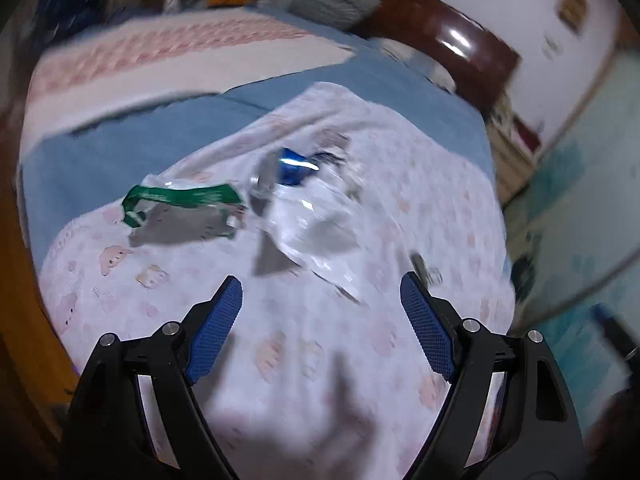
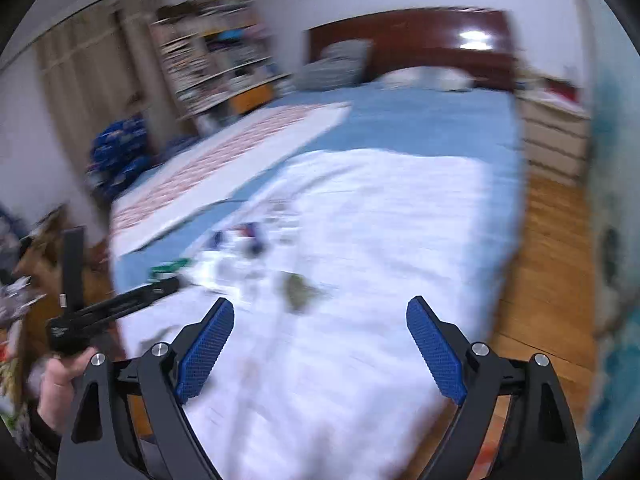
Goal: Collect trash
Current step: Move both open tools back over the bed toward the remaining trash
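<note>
Trash lies clustered on the white blanket (image 1: pixel 304 360): a blue can (image 1: pixel 294 166) beside clear plastic wrap (image 1: pixel 316 216), long green-banded wrapper (image 1: pixel 184 196) lying crosswise left of it, all ahead of the nearer left gripper (image 1: pixel 320 300), both grippers' fingers spread empty.

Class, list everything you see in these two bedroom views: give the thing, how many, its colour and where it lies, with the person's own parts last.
Bed sheet: one, blue, covering the bed.
Patterned cloth: one, white and pink, over the sheet.
Green strip: one, on the cloth, left of the can.
Can: one, blue, mid-cloth.
Clear plastic wrapper: one, beside the can.
Headboard: one, dark brown.
Shelves: one unit, left wall.
Left gripper: fingers blue, open.
Right gripper: fingers blue, open.
Hand: one, lower left.
</note>
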`<move>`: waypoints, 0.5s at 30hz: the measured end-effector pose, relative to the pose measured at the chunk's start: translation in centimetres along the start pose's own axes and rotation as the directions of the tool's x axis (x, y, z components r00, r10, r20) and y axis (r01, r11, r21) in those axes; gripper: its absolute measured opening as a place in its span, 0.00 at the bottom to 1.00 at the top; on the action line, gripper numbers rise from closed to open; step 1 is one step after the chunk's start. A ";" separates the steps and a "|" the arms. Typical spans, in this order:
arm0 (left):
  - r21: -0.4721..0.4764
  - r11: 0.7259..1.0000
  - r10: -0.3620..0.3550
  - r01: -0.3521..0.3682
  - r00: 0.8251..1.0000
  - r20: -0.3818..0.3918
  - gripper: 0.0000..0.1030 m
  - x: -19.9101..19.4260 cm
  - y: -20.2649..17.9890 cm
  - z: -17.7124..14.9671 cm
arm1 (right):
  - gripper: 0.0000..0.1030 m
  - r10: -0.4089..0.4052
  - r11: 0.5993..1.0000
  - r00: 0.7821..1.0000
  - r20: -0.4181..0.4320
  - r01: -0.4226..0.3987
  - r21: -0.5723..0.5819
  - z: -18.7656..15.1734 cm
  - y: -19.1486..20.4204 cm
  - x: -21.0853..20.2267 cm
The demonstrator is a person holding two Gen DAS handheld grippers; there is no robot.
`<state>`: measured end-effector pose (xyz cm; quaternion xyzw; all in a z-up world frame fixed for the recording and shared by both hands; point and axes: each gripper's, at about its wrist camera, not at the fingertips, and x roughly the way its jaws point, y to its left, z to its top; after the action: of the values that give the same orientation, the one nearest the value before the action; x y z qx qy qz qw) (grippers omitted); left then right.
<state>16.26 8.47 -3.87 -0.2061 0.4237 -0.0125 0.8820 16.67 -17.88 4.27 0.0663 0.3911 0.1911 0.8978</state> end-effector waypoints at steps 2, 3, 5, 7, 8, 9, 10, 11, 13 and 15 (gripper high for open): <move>-0.077 0.995 -0.065 0.063 0.997 -0.032 0.79 1.3 1.4 0.7 | 0.86 0.002 1.000 0.999 -0.044 -0.002 -0.004 0.7 1.5 3.8; -0.092 0.994 -0.069 0.064 0.997 -0.047 0.79 2.0 1.7 1.0 | 0.86 -0.022 0.999 0.998 -0.062 0.020 -0.027 0.9 2.2 5.8; -0.089 0.996 -0.038 0.031 0.997 -0.070 0.79 3.3 2.2 1.4 | 0.86 -0.089 0.993 0.993 -0.083 0.082 -0.081 0.6 2.6 8.7; -0.083 0.996 0.018 -0.027 0.994 -0.107 0.79 4.7 2.6 1.6 | 0.83 -0.191 0.962 0.978 -0.081 0.170 -0.214 -0.4 3.4 11.6; -0.082 0.996 0.033 -0.043 0.993 -0.117 0.79 5.2 2.9 1.9 | 0.78 -0.213 0.947 0.974 -0.077 0.187 -0.260 -0.5 3.8 12.6; -0.085 0.995 0.037 -0.048 0.991 -0.127 0.79 5.8 3.2 2.0 | 0.74 -0.217 0.935 0.972 -0.091 0.180 -0.304 -0.9 4.1 13.6; -0.091 0.995 0.030 -0.043 0.991 -0.133 0.79 6.4 3.3 2.2 | 0.74 -0.200 0.934 0.975 -0.100 0.159 -0.318 -1.1 4.1 14.2; -0.096 0.995 0.023 -0.037 0.990 -0.137 0.79 6.7 3.7 2.5 | 0.75 -0.184 0.936 0.979 -0.094 0.145 -0.322 -1.4 4.1 14.8; -0.091 0.995 0.014 -0.028 0.989 -0.147 0.79 7.6 3.9 2.7 | 0.73 -0.182 0.940 0.975 -0.127 0.134 -0.315 -1.5 3.5 15.6; -0.097 0.995 0.001 -0.016 0.989 -0.145 0.79 8.0 3.9 2.8 | 0.74 -0.136 0.952 0.985 -0.108 0.100 -0.291 -1.3 3.0 15.4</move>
<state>22.96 11.44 -9.72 -0.2459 0.4876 -0.0029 0.8377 24.43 -9.06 -6.29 -0.0993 0.4191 0.1950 0.8812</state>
